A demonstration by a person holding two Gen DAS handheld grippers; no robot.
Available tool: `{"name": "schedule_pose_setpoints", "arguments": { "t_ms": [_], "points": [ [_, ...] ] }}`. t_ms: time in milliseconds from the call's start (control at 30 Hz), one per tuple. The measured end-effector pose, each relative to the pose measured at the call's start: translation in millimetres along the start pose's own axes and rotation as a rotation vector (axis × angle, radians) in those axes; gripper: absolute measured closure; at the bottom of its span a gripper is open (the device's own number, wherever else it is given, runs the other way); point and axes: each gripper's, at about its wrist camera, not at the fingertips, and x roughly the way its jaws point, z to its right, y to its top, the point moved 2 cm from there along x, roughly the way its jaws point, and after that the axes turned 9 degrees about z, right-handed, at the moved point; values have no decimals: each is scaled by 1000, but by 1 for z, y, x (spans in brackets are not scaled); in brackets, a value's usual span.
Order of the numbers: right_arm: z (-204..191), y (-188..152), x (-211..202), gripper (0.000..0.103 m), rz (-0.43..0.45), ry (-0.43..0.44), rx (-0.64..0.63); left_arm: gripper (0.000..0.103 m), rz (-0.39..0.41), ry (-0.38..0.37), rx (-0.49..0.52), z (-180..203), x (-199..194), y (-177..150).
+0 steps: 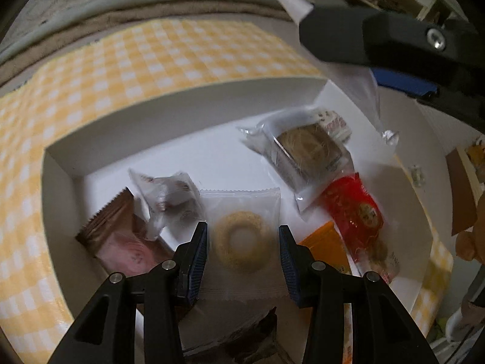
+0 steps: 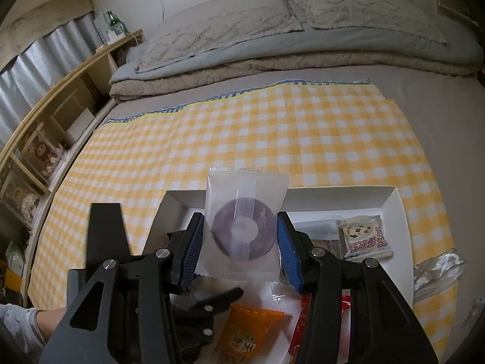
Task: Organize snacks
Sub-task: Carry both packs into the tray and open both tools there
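A white box (image 1: 182, 97) on a yellow checked cloth (image 1: 121, 60) holds several wrapped snacks. My left gripper (image 1: 243, 236) is shut on a clear packet with a pale ring biscuit (image 1: 242, 242), low inside the box. Beside it lie a brown and pink packet (image 1: 121, 236), a white packet (image 1: 169, 200), a brown cake in clear wrap (image 1: 306, 151), a red packet (image 1: 354, 212) and an orange packet (image 1: 327, 245). My right gripper (image 2: 240, 230) is shut on a clear packet with a purple ring biscuit (image 2: 245, 230), held above the box (image 2: 391, 206).
The right gripper's arm (image 1: 394, 42) crosses the top right of the left wrist view. A bed with folded blankets (image 2: 272, 60) lies beyond the cloth. A wooden shelf (image 2: 60, 106) runs along the left. A green and white packet (image 2: 363, 236) lies in the box's far right.
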Motion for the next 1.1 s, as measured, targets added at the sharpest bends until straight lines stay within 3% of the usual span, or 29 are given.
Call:
{"name": "schedule_pose_setpoints", "arguments": {
  "t_ms": [367, 667, 867, 1100],
  "points": [
    [0, -1, 18, 54, -44, 7, 39, 59, -46, -168, -119, -18, 0, -8],
    [3, -4, 40, 53, -97, -10, 89, 53, 12, -92, -75, -26, -17, -9],
    [5, -7, 52, 38, -118, -46, 97, 41, 34, -118, -77, -26, -38, -10],
    [6, -11, 48, 38, -136, -57, 89, 34, 49, -118, -82, -27, -55, -11]
  ]
}}
